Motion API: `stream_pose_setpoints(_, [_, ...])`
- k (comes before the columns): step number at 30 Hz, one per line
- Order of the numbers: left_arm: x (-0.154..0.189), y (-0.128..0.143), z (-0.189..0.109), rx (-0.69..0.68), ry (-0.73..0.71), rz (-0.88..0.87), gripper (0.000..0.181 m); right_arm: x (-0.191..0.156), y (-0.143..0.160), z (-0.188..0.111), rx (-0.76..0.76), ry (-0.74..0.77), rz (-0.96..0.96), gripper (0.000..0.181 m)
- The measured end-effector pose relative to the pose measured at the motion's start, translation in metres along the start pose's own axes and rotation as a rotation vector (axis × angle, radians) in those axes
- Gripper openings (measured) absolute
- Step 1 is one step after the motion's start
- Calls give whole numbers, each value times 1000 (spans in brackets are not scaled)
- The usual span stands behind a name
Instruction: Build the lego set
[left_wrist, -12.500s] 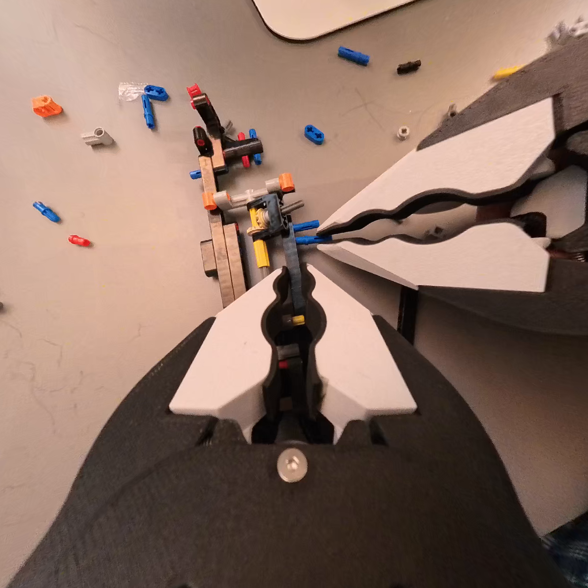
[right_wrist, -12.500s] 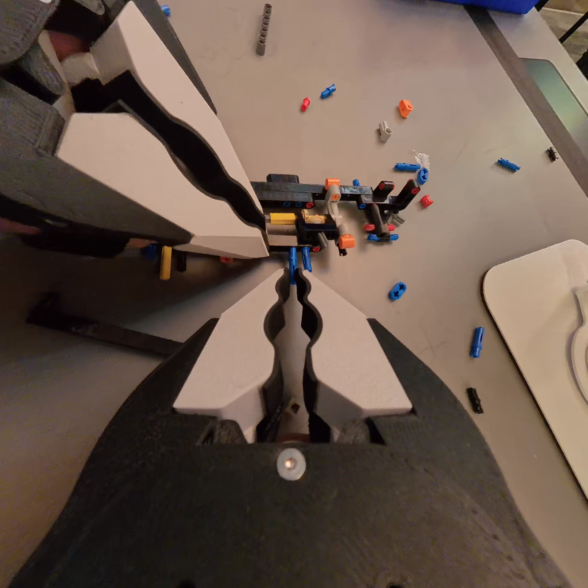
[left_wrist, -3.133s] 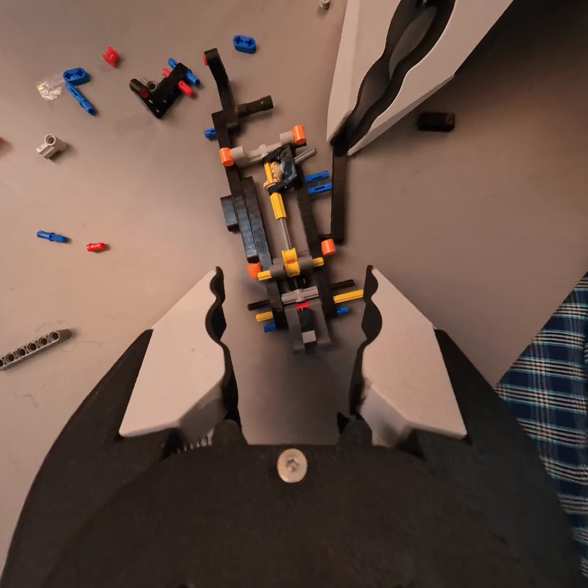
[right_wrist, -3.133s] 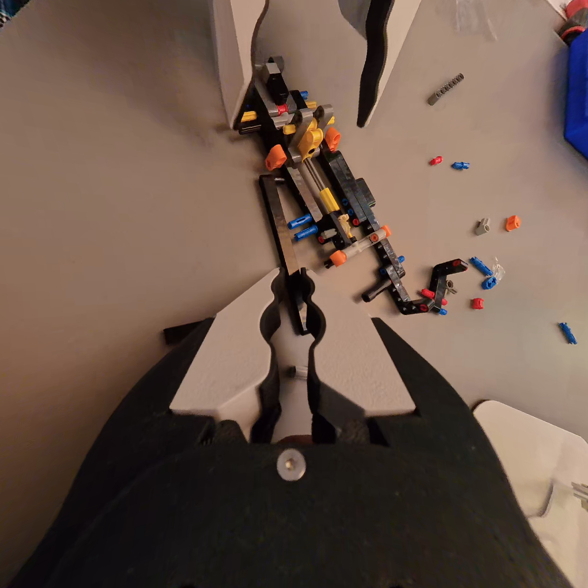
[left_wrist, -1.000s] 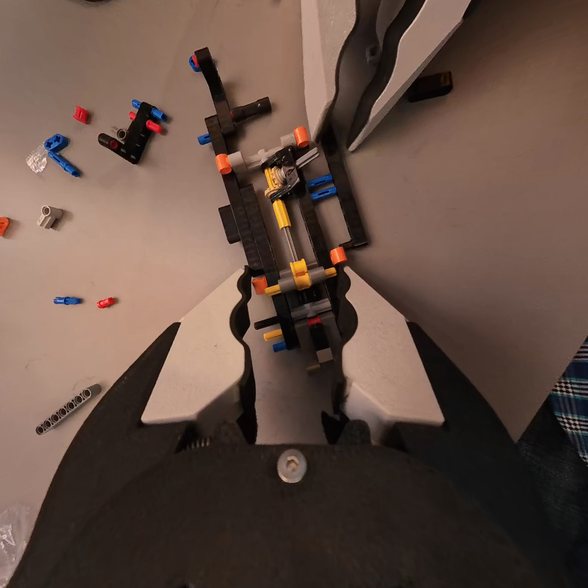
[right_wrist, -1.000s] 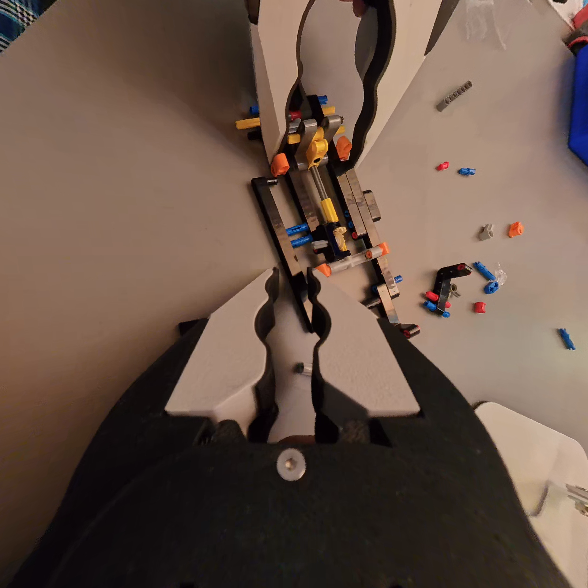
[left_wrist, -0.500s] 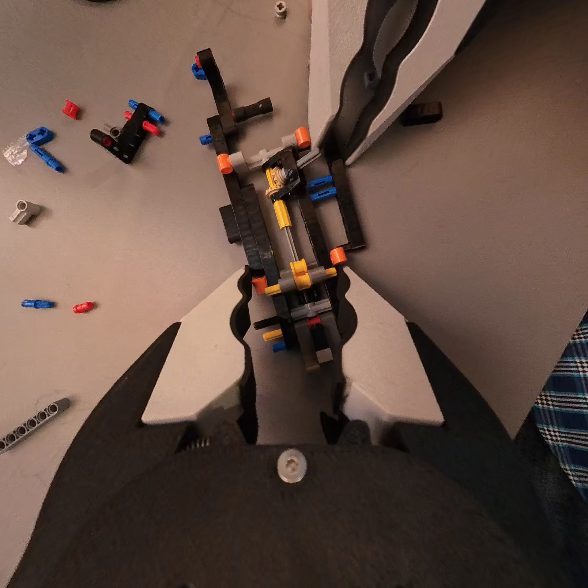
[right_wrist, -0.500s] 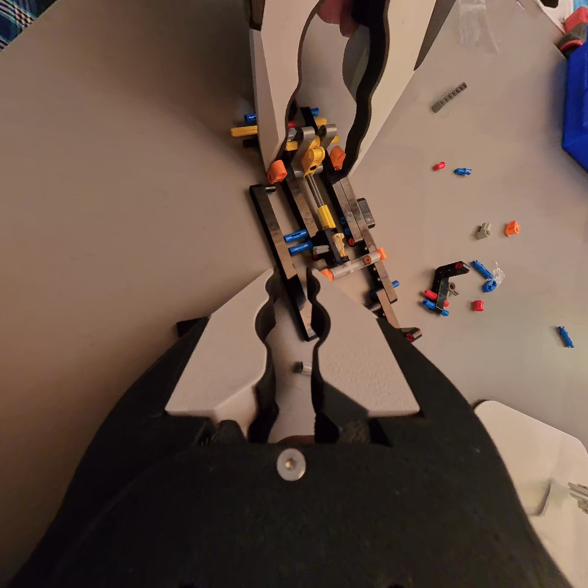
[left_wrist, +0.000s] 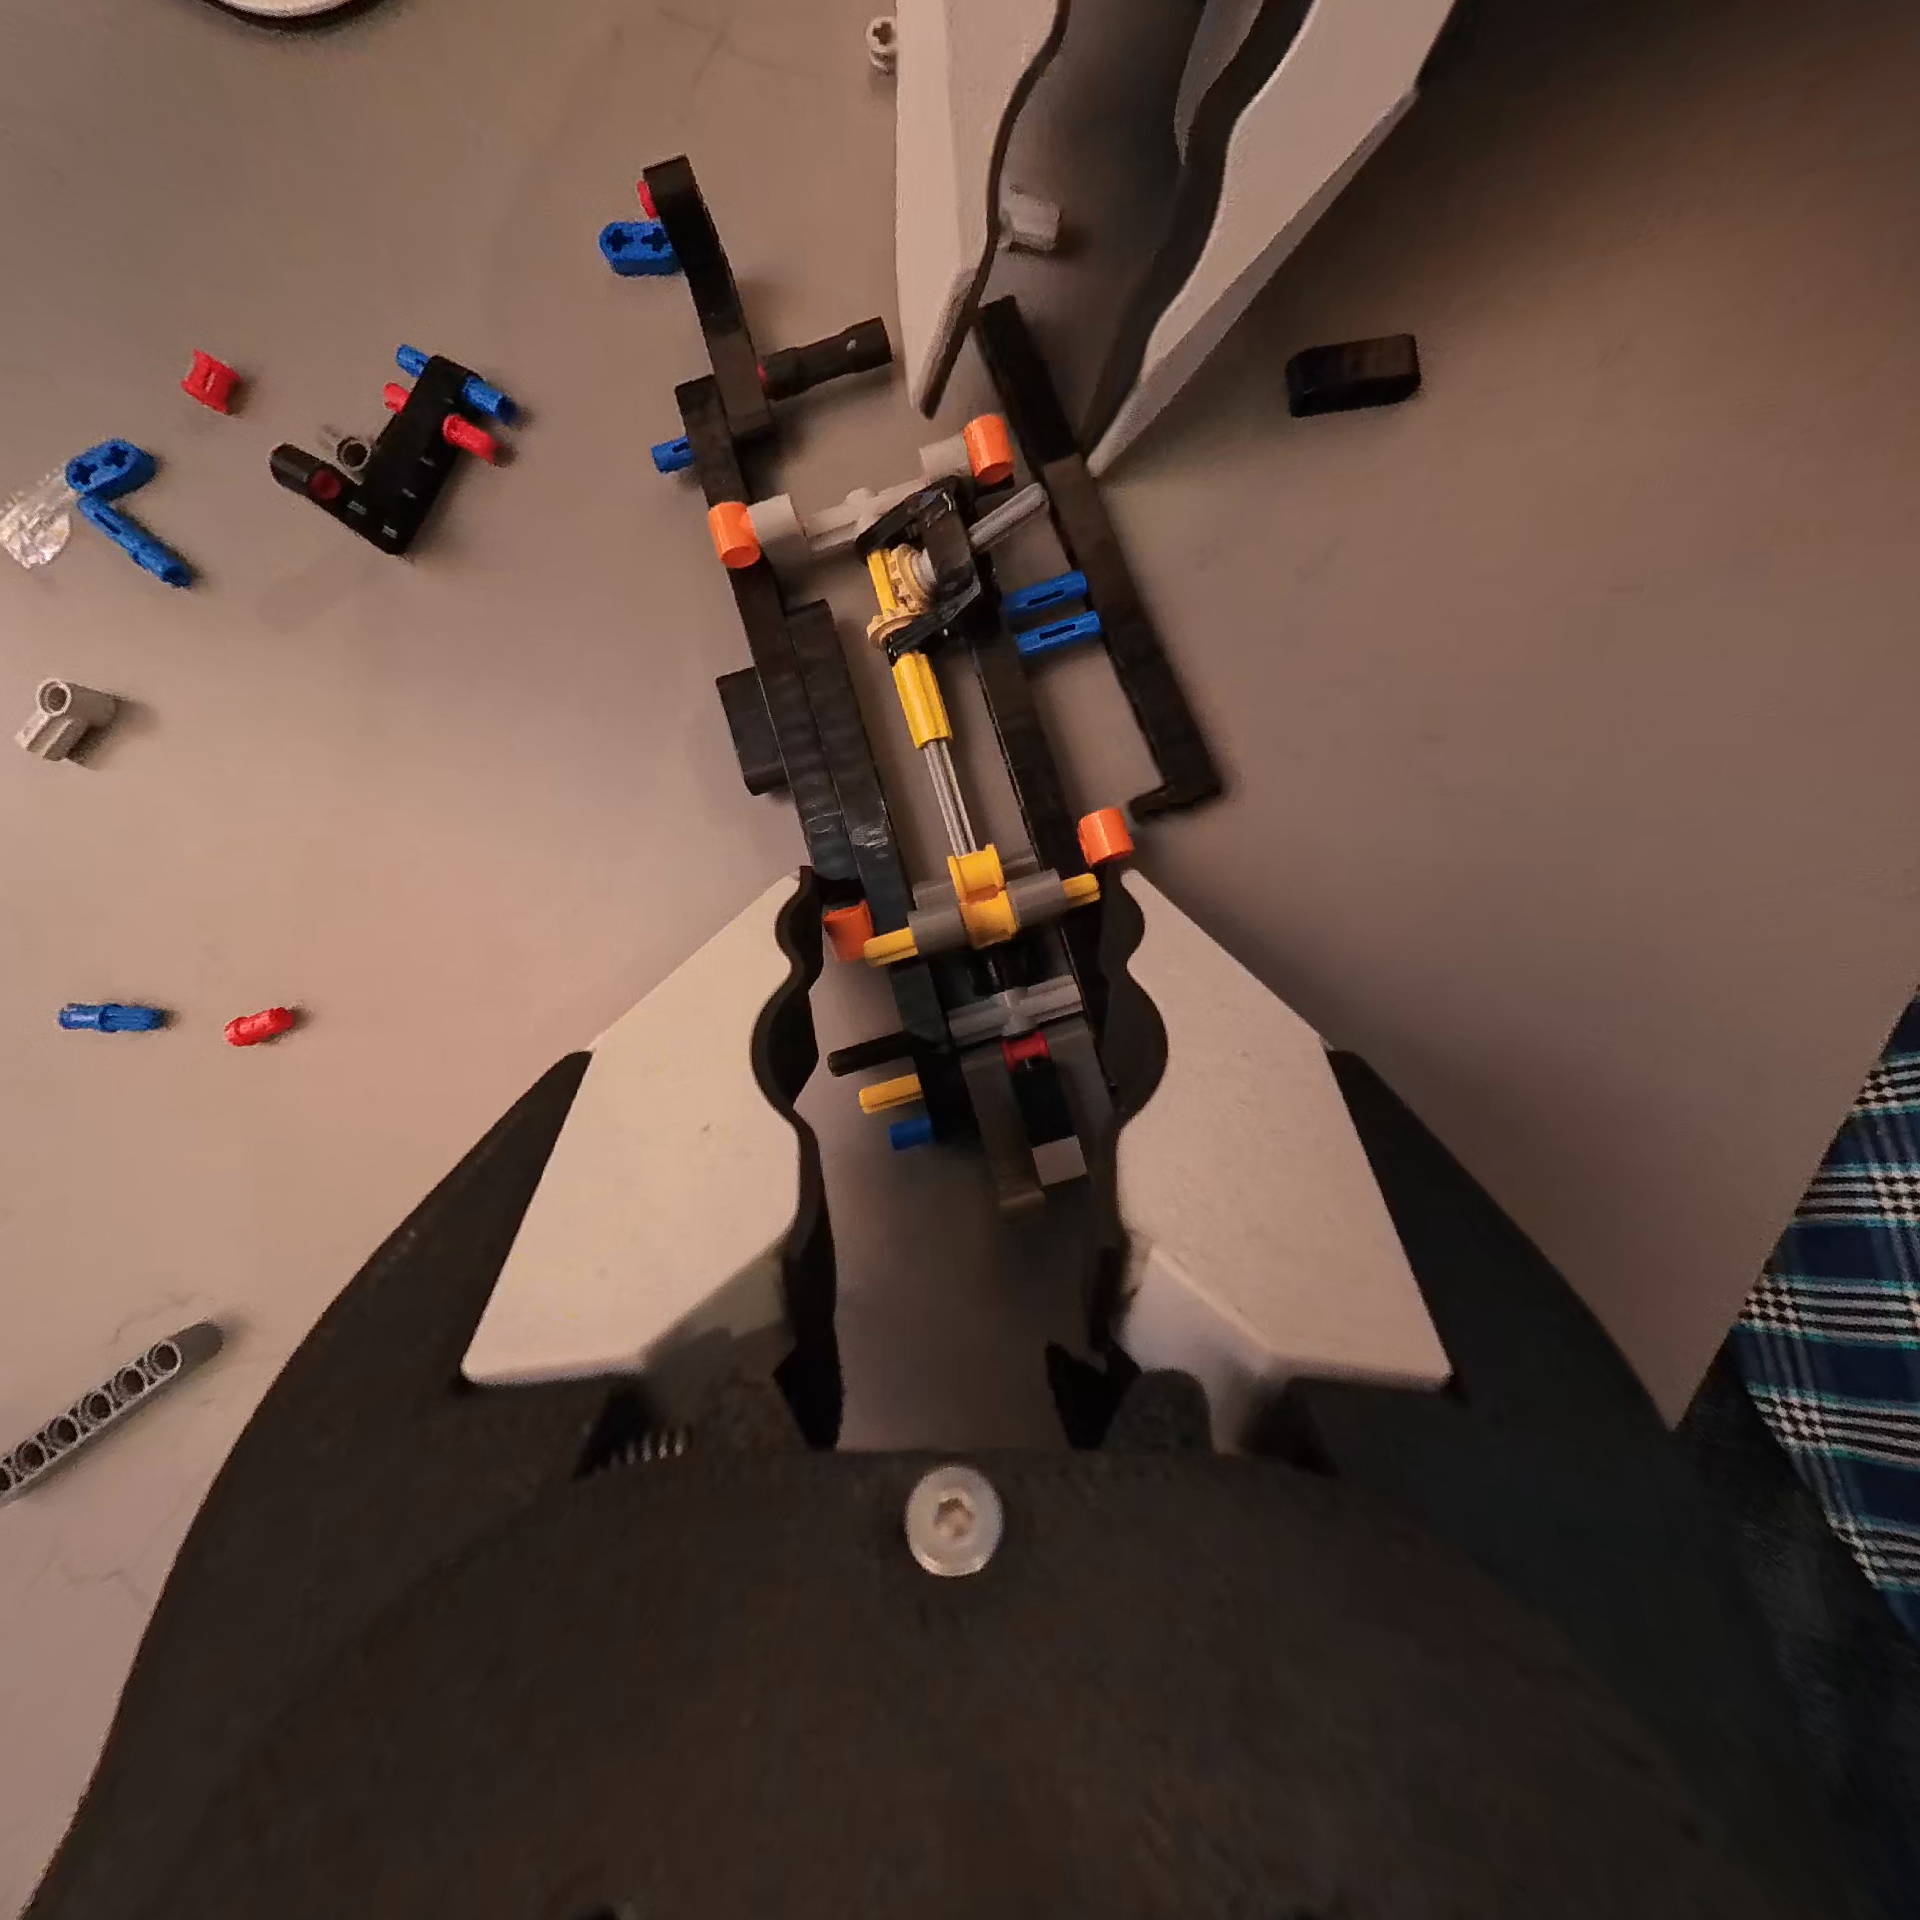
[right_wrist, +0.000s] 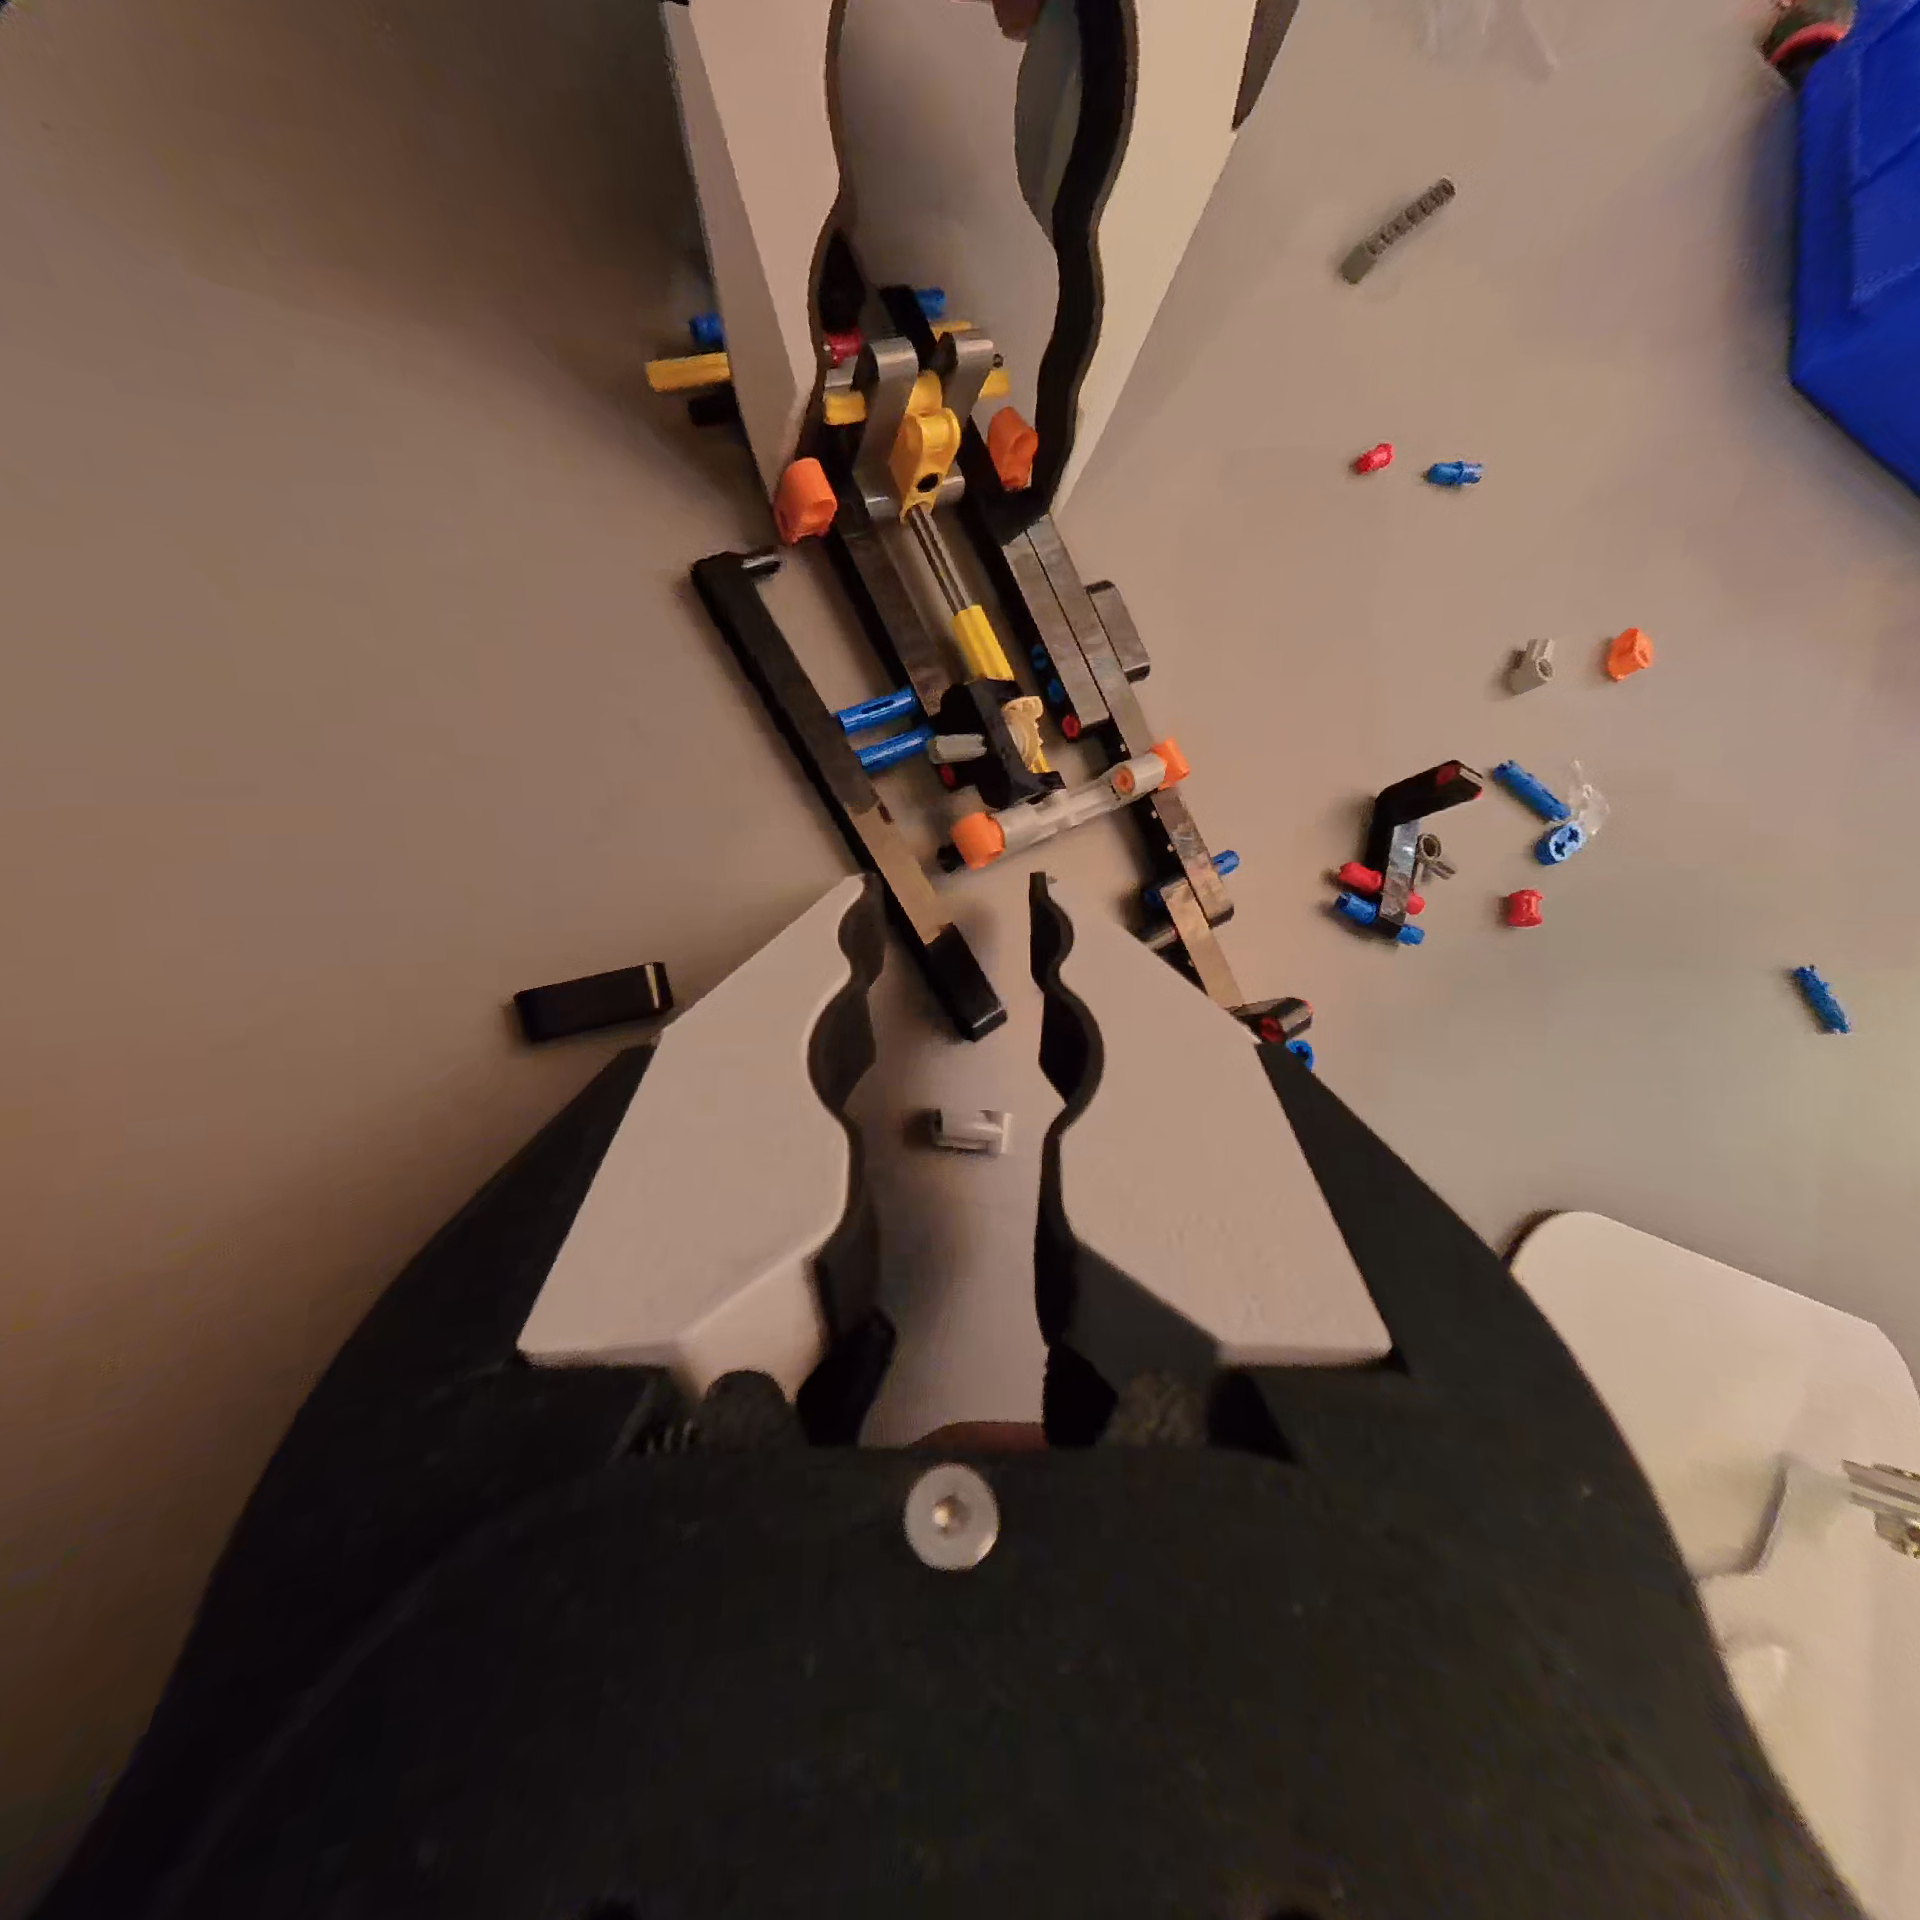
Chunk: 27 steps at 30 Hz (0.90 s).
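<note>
The half-built lego frame (left_wrist: 914, 665) lies flat in the middle of the grey worktop (left_wrist: 1455, 727), a long black chassis with a yellow and grey shaft down its centre and orange caps at its corners. The left tool (left_wrist: 961, 894) straddles the near end of it, its two pale fingers (left_wrist: 665, 1143) set close against either side of the frame's tail; whether they actually press on it I cannot tell. At the far end the right tool (right_wrist: 951, 883) stands with its jaws parted a moderate way around the end of a long black beam (right_wrist: 831, 769), which lies just beside the frame, next to two blue pins (right_wrist: 883, 727). The beam touches neither pad clearly. A small grey piece (right_wrist: 966, 1130) sits on the worktop between that tool's fingers.

Further out, a short black brick (right_wrist: 592, 1000) lies apart on one side. On the other side are scattered loose parts: a black elbow piece (left_wrist: 384, 468) with red and blue pins, a grey connector (left_wrist: 62, 717), a grey holed beam (left_wrist: 104, 1403). A blue bin (right_wrist: 1860, 208) sits at the worktop's edge, and a white tray (right_wrist: 1714, 1403) in the corner.
</note>
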<state>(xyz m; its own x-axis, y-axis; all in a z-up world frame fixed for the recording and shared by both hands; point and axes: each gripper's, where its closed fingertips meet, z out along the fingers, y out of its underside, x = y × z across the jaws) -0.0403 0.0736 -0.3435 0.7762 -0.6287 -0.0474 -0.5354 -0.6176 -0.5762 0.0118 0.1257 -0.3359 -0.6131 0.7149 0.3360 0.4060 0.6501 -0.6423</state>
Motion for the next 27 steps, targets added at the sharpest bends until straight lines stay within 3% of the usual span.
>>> stream_pose_setpoints(6, [0,0,0,-5,-6,1,52,-1,1,2,-4,-6,9,13])
stream_pose_setpoints(18, [2,-1,0,-4,-8,-9,51,-1,-1,-3,-17,-6,4,21])
stream_pose_setpoints(27, [2,-1,0,-7,-11,-7,51,-18,-14,2,14,-48,-72,13])
